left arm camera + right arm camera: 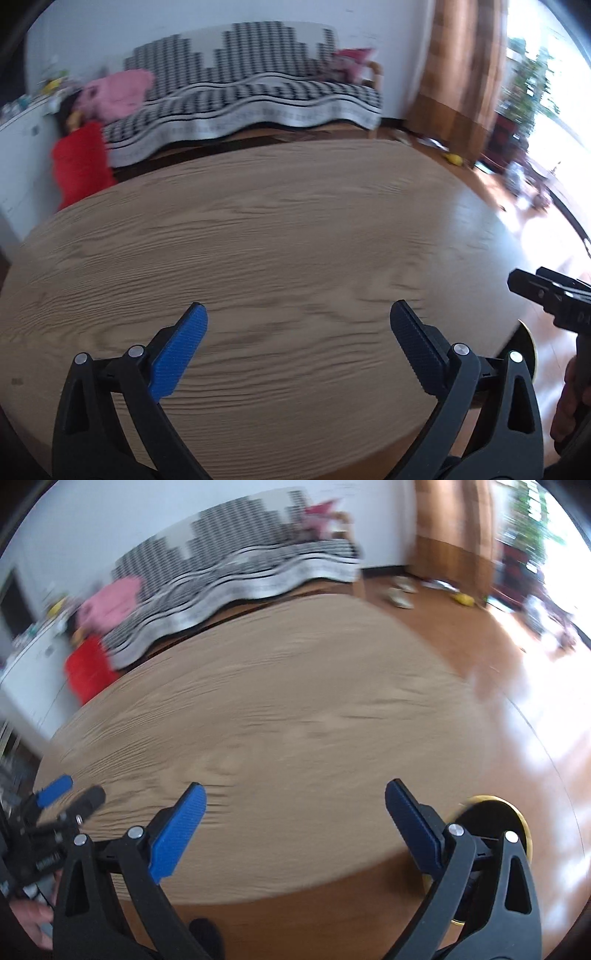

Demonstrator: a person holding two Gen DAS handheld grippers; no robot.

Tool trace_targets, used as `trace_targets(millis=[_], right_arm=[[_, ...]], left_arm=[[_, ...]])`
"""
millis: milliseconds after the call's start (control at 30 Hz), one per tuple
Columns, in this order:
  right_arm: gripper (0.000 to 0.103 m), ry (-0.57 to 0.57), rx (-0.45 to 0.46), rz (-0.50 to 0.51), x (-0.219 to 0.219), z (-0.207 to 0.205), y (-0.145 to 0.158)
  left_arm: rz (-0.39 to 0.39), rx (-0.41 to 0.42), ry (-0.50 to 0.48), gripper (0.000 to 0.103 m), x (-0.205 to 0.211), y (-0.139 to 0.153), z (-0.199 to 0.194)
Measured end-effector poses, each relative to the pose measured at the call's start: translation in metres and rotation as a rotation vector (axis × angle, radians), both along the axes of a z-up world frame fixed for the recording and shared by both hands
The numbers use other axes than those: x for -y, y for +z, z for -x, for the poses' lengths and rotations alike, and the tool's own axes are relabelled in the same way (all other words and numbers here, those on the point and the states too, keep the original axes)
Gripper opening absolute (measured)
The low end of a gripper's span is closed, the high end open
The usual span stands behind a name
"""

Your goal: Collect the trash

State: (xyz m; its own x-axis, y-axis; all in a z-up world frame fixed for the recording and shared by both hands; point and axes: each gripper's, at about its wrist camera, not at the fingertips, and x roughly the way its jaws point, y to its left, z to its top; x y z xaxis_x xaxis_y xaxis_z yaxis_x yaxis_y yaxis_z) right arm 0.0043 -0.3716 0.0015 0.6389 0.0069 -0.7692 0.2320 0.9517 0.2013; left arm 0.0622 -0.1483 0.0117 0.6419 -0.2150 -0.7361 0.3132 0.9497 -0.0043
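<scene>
My left gripper (298, 314) is open and empty, held over the bare wooden round table (258, 229). My right gripper (295, 794) is open and empty, over the table's near right edge (295, 882). A black round bin with a gold rim (491, 812) stands on the floor below the right gripper's right finger; a sliver of it shows in the left wrist view (526, 339). No trash shows on the table. The left gripper shows at the left edge of the right wrist view (70, 794). The right gripper's body shows at the right edge of the left wrist view (554, 295).
A sofa with a black-and-white cover (251, 92) stands behind the table, with pink cloth (118, 92) on it and a red object (79, 166) beside it. Slippers (400, 590) and a yellow item (463, 599) lie on the wooden floor near the curtain (461, 74).
</scene>
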Motion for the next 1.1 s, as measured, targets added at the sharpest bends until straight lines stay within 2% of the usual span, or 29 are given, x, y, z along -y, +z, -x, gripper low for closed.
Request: trace_targets(millis=[67,233,367,467,1100], right_arm=[[0.094,0.069,0.003,-0.001,-0.04,-0.021,0.0],[0.094,0.188,0.004,0.043,-0.115,-0.054,-0.003],[0.094,0.24,-0.007,0.062,-0.158,-0.072,-0.011],[0.094,0.252,-0.019,0.076,-0.176,-0.084,-0.017],[0.095,0.247,-0.053,0.086,-0.185,-0.098,-0.034]], left_arm=[[-0.013,0.012,0.075,0.096,-0.042,0.002,-0.004],[-0.027,0.004,0.179,0.096,-0.108,0.0,-0.011],[-0.061,0.008,0.2,0.096,-0.136,-0.005,-0.016],[-0.055,0.001,0.215,0.096,-0.148,-0.008,-0.028],[-0.003,-0.014,0.21,0.096,-0.158,-0.011,-0.035]])
